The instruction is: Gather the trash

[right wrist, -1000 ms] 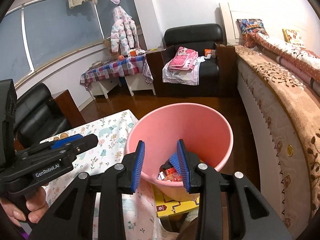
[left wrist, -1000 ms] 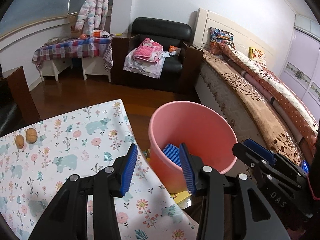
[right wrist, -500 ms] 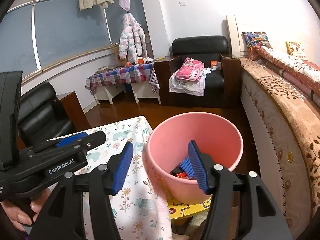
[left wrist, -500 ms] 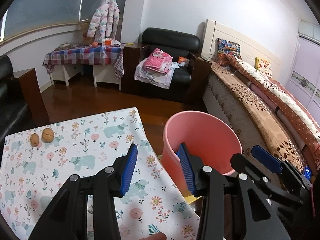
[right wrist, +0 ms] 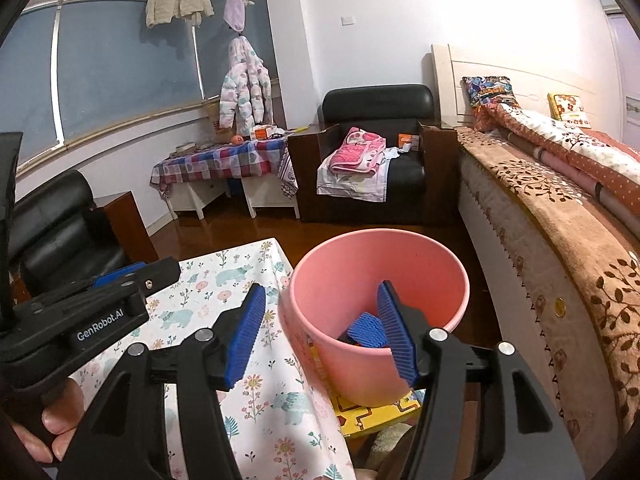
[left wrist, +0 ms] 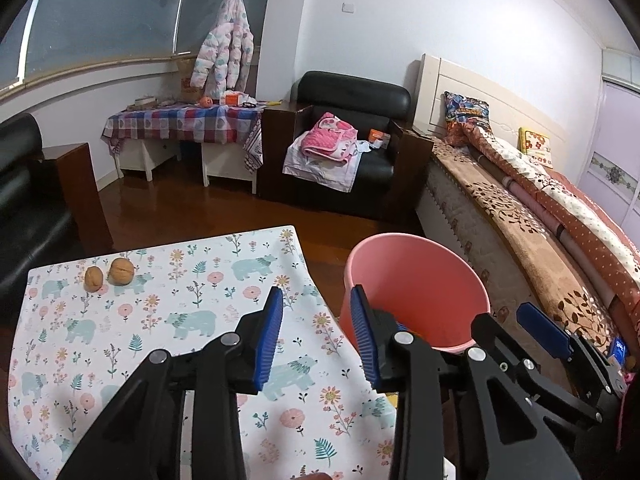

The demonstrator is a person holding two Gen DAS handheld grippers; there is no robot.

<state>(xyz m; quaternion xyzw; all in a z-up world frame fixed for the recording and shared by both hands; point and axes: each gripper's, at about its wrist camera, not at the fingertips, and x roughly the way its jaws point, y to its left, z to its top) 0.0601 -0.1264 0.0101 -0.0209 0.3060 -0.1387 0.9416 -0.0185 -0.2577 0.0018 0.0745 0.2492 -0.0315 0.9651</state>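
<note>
A bedroom holds a long bed (left wrist: 532, 232) down the right-hand side and a black armchair (left wrist: 352, 148) against the far wall, and in the foreground stands the table (left wrist: 192, 320) under a cloth printed with bears and flowers. Just off its right edge, on the floor, sits the pink bin (right wrist: 380, 292), and the right wrist view looks down into it, where dark and red scraps of trash lie at the bottom, partly hidden behind a blue pad. The right gripper (right wrist: 324, 336) hangs above the near rim with its jaws wide apart and nothing between them. The left gripper (left wrist: 316, 336) is over the table edge beside the bin, its jaws closing, yet empty as well. On the far left part of the cloth lie two walnuts (left wrist: 110, 274), close together, well apart from both grippers; whether they count as trash cannot be told from here. By this reading a drop into the bin is done and the step in hand is turning to the table for more. The next move calls for swinging a gripper across to the walnuts, jaws spread enough to straddle one, then closing gently so the round shell does not roll away.
</note>
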